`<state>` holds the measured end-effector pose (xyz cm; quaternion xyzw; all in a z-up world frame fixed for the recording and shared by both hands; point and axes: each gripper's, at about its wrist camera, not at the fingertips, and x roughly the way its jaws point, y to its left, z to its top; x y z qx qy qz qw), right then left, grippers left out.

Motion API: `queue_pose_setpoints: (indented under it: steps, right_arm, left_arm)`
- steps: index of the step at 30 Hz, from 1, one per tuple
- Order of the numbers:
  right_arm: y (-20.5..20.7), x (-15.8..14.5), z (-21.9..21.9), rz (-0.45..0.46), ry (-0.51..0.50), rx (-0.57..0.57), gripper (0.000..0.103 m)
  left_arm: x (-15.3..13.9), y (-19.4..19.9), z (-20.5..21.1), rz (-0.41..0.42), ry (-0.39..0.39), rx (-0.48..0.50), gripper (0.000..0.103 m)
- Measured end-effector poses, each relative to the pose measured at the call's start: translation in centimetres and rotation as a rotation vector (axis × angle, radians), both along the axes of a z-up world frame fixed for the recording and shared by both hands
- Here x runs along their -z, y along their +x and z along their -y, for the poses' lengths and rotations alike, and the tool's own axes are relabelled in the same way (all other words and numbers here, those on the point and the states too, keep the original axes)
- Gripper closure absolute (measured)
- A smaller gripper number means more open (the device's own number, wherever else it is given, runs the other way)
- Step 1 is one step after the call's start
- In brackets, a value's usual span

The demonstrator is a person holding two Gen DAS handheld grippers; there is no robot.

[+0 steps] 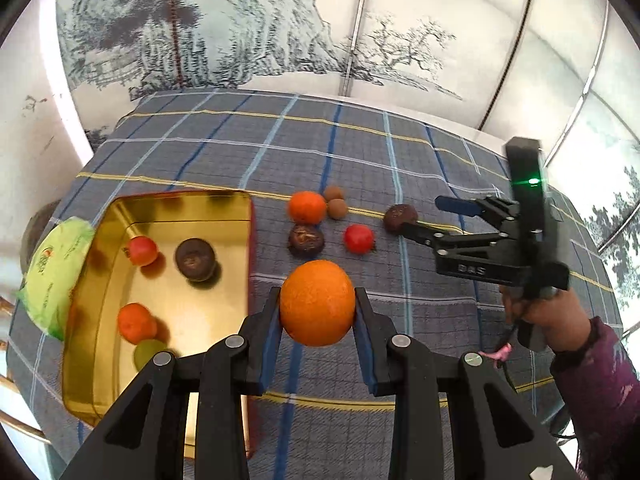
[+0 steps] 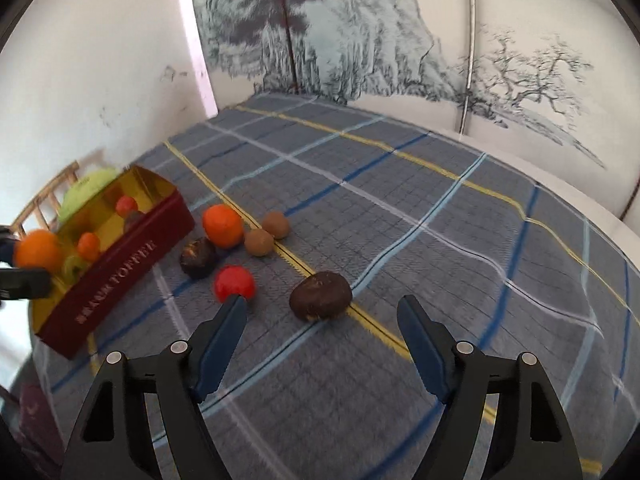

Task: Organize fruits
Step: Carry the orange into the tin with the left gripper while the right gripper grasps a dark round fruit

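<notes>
1. Large orange [image 1: 317,303]: clamped between the blue pads of the left gripper [image 1: 317,312], one pad on each flank, lifted clear of the checked cloth [image 1: 360,148]; seen small at the left edge of the right wrist view, just at the near end of the tin.
2. Step in hand, by judgement: carrying this orange to the gold tin [image 1: 168,210], which lies open to the left of the fingers with a red fruit [image 1: 141,251], a dark brown fruit [image 1: 195,259], a small orange one [image 1: 136,322] and a pale green one [image 1: 149,353] already inside.
3. Next move, probably: swing left over the tin's near wall, lower onto a bare patch of the gold floor, then part the pads; care needed not to knock the fruits already inside or catch the rim.
4. Second strand: right gripper [image 2: 322,312] standing wide with nothing between its fingers, aimed down at the loose dark brown fruit [image 2: 320,295], which sits on the cloth just ahead of and between the fingertips, not yet touched.
5. For that one: likely advance until the fruit sits between the pads, then close; rounded shape, apt to roll on the cloth.
6. Still loose on the cloth further out: a red fruit [image 2: 234,284] just past the left fingertip, another dark fruit [image 2: 198,258], a mid-sized orange [image 2: 223,226] and two tan balls [image 2: 259,242].
7. Beyond the tin: a green wrapped package [image 1: 54,276] against its far side.
</notes>
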<state>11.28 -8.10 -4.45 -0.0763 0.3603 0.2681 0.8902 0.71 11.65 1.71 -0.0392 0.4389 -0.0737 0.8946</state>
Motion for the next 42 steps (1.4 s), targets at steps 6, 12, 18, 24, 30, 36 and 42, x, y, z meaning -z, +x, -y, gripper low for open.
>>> queue_pose_setpoints:
  steps: [6,12,18,24,30,36,42]
  right_arm:
    - [2.5,1.8,-1.6,-0.051,-0.043,-0.015,0.035]
    - [3.1,2.6,-2.3,-0.080,-0.067,-0.020,0.060]
    - [-1.4,1.2,0.0,-0.032,-0.006,0.016,0.061]
    - [-5.3,0.7,3.0,-0.019,0.045,0.081,0.061]
    - [-7.6,-0.2,4.1,-0.001,0.060,0.106,0.061]
    - [-8.8,-0.6,4.6,0.005,0.072,0.122,0.061]
    - [-9.5,-1.0,4.8,0.009,0.078,0.128,0.061]
  left_arm:
    - [-0.2,-0.7,-2.7,0.004,-0.003,-0.057,0.074]
    - [0.3,-1.3,-5.3,-0.009,0.012,-0.115,0.074]
    - [1.7,-2.0,-7.8,-0.028,0.028,-0.162,0.074]
    - [3.0,-2.3,-8.5,-0.041,0.033,-0.164,0.074]
    - [3.4,-1.0,-8.5,-0.024,0.056,-0.160,0.074]
    - [4.1,1.4,-8.7,-0.024,0.099,-0.156,0.073]
    - [5.0,2.8,-8.4,-0.019,0.159,-0.153,0.073]
